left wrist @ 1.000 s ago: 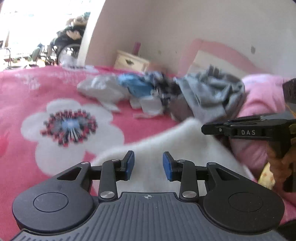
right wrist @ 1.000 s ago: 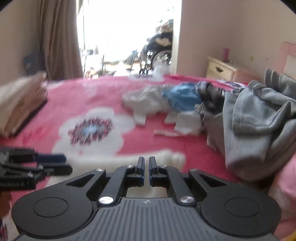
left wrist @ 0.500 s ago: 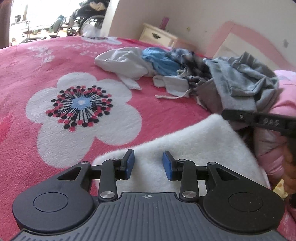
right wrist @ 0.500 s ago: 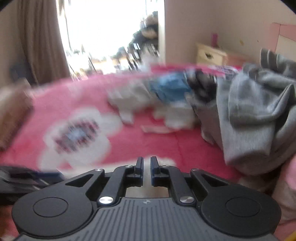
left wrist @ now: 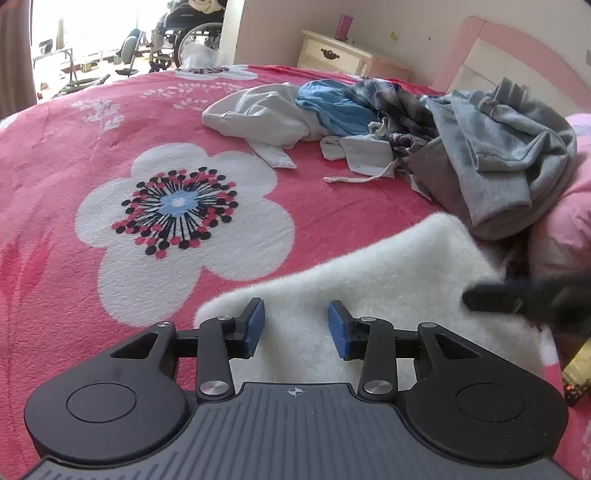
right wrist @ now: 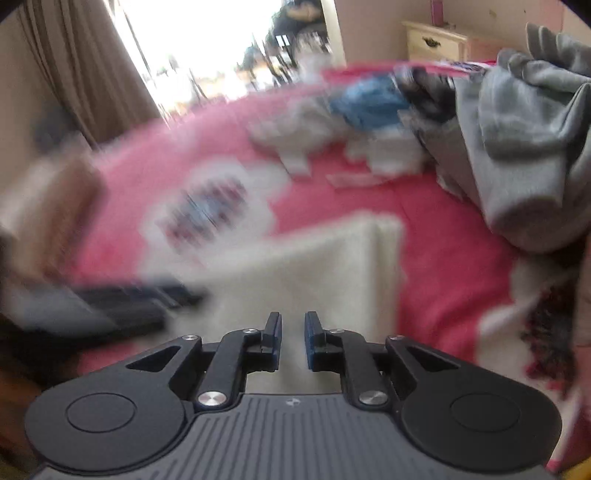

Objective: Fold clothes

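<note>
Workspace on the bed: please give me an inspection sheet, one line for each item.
Surface: pink flowered blanket.
Job's things: white fleece garment lying flat, nearest the grippers.
Clutter: unfolded heap, grey sweatshirt, blue cloth, plaid shirt, pale garment.
Grippers: left gripper jaws opening, apart over the fleece, nothing gripped; right gripper narrow gap, nothing between.
Cables: nothing seen.
Surroundings: cream nightstand, wheelchair, brown curtain.

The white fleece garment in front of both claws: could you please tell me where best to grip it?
Grip the white fleece garment at its far right corner, coming from the pile side. That corner lies flat and free on the pink blanket, clear of the grey clothes, so it should lift easily for a fold.
</note>
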A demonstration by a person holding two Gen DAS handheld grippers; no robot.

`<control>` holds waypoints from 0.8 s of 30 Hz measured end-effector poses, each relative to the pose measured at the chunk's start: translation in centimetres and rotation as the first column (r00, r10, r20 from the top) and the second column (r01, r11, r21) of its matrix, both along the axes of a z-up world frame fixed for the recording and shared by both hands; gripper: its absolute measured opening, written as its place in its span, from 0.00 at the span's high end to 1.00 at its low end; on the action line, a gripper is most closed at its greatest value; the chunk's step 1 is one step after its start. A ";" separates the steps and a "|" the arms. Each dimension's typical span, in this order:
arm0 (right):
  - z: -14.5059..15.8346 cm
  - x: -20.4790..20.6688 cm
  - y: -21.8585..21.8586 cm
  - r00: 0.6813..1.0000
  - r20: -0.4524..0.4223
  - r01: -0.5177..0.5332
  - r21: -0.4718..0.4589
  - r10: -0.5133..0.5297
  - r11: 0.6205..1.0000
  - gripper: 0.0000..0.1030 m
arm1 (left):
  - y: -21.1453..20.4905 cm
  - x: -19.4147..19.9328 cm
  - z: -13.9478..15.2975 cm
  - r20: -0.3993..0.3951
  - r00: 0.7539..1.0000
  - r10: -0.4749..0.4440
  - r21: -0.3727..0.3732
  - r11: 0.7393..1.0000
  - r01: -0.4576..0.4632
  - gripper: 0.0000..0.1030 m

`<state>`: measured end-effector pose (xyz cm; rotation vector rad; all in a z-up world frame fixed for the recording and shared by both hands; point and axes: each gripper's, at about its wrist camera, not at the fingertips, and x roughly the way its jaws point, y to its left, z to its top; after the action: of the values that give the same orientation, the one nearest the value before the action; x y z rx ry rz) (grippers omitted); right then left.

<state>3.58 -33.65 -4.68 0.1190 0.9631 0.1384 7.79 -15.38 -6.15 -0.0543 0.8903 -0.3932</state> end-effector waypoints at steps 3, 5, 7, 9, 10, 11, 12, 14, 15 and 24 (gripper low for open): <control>-0.1 -0.3 -0.3 0.999 0.012 0.037 0.037 -0.038 0.999 0.89 | -0.1 -0.1 0.0 -0.003 1.000 -0.002 0.012 1.000 0.002 0.60; 0.9 -0.7 -0.3 0.998 0.018 0.057 0.054 -0.058 0.997 0.87 | -0.3 -0.2 0.2 0.000 1.000 0.001 0.024 1.000 -0.001 0.59; 1.9 -1.6 -0.2 0.999 0.028 0.044 0.064 -0.046 0.997 0.85 | -0.4 -0.3 0.3 0.003 1.000 0.002 0.037 0.999 -0.002 0.59; 2.4 -2.4 -0.1 1.000 0.017 0.018 0.080 -0.020 0.997 0.85 | -0.5 -0.3 0.3 0.008 1.000 0.001 0.044 0.999 -0.002 0.58; 2.2 -2.6 0.0 1.000 0.004 0.006 0.065 -0.006 0.998 0.85 | -0.6 -0.4 0.3 0.012 1.000 0.000 0.049 0.999 0.000 0.58; 1.7 -2.7 0.2 1.000 -0.016 -0.003 0.032 0.003 0.999 0.83 | -0.6 -0.4 0.3 0.016 1.000 -0.002 0.054 0.999 0.001 0.58; 1.0 -2.8 0.3 0.999 -0.031 -0.013 0.009 0.013 1.000 0.83 | -0.7 -0.5 0.4 0.020 1.000 -0.004 0.058 0.998 0.003 0.58; -0.1 -2.8 -0.2 0.999 -0.044 -0.013 0.016 0.014 1.000 0.84 | -0.8 -0.7 0.6 0.025 1.000 -0.005 0.062 0.998 0.004 0.58; -0.1 -2.8 -0.6 0.999 -0.052 0.003 0.040 -0.001 0.999 0.85 | -0.8 -0.9 0.9 0.030 1.000 -0.004 0.062 0.998 0.002 0.58; 0.0 -3.2 0.0 0.999 -0.041 0.003 0.012 -0.003 1.000 0.85 | -1.0 -6.5 1.9 0.010 0.994 -0.105 0.046 0.993 0.105 0.58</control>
<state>0.38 -33.67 -4.65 0.1348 1.0028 0.1394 1.34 -16.42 -4.26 0.0372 0.8921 -0.4706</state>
